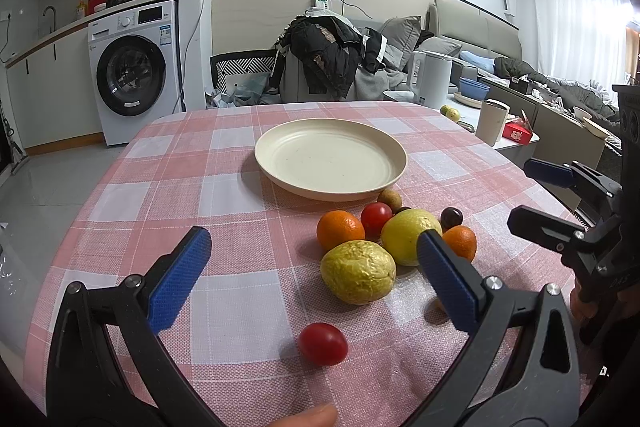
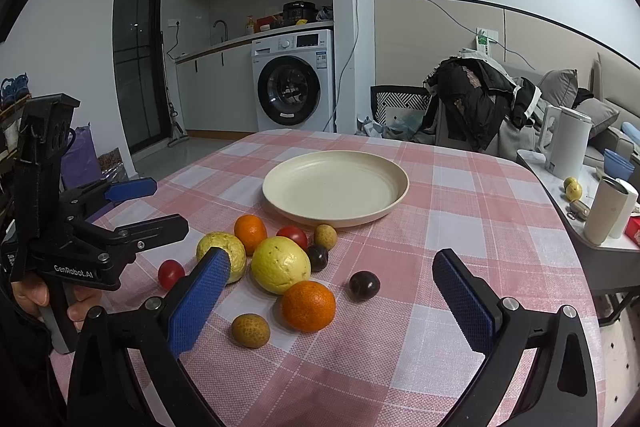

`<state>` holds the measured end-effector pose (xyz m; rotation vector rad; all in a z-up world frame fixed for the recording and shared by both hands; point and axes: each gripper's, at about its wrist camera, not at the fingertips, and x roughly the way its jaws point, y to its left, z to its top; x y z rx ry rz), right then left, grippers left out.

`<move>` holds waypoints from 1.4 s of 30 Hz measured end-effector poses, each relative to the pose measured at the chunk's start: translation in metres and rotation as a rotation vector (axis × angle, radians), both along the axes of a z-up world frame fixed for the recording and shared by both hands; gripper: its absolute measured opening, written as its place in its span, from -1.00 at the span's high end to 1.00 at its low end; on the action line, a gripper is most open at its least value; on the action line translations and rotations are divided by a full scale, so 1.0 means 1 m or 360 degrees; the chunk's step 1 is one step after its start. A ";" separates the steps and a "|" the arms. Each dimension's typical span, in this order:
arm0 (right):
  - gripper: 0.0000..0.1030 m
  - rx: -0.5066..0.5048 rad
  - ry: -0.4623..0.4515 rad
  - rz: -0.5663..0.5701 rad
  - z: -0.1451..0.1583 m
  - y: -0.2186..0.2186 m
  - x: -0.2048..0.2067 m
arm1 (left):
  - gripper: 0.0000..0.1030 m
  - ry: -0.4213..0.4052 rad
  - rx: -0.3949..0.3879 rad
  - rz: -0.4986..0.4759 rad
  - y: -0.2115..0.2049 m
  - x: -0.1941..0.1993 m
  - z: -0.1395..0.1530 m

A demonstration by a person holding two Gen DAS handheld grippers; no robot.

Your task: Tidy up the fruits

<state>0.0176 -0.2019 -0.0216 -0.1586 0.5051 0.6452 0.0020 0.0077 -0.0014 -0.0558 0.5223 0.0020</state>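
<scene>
An empty cream plate (image 1: 276, 153) (image 2: 280, 183) sits mid-table. In front of it lies a cluster of fruit: a wrinkled yellow fruit (image 1: 358, 277) (image 2: 230, 247), a smooth yellow fruit (image 1: 406, 233) (image 2: 280, 265), two oranges (image 1: 340, 230) (image 2: 308, 305), red tomatoes (image 1: 323, 343) (image 2: 171, 273), dark plums (image 2: 364, 285) and brown longans (image 2: 251, 329). My left gripper (image 1: 314, 267) (image 2: 154, 203) is open, hovering over the near tomato and wrinkled fruit. My right gripper (image 2: 332, 297) (image 1: 532, 191) is open above the near orange and plum.
The round table has a pink checked cloth (image 1: 160, 187). A side counter at the right holds a white kettle (image 2: 568, 143), a cup (image 2: 606, 211) and small items. A chair draped with clothes (image 1: 328, 59) stands behind the table. A washing machine (image 1: 136, 67) is at the back left.
</scene>
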 end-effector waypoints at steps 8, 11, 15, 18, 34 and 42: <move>-1.00 -0.0001 0.0000 0.0001 0.000 0.000 0.000 | -0.99 0.0002 -0.0002 0.0000 0.007 0.001 0.000; -1.00 -0.0001 0.0000 0.0001 0.000 0.000 0.000 | -0.99 0.0000 0.0002 0.0000 0.000 0.000 -0.001; -1.00 -0.0001 0.0000 0.0001 0.000 0.000 0.000 | -0.99 0.0000 0.0002 0.0000 0.002 0.001 -0.001; -1.00 -0.0001 0.0000 0.0001 0.000 0.000 0.000 | -0.99 0.0001 0.0001 0.0000 0.000 0.000 0.000; -1.00 -0.0003 0.0000 0.0001 -0.001 0.000 0.000 | -0.99 0.0002 0.0002 0.0000 0.000 0.000 -0.001; -1.00 -0.0004 0.0000 0.0004 -0.001 0.000 0.000 | -0.99 0.0002 0.0001 0.0000 -0.001 0.000 -0.001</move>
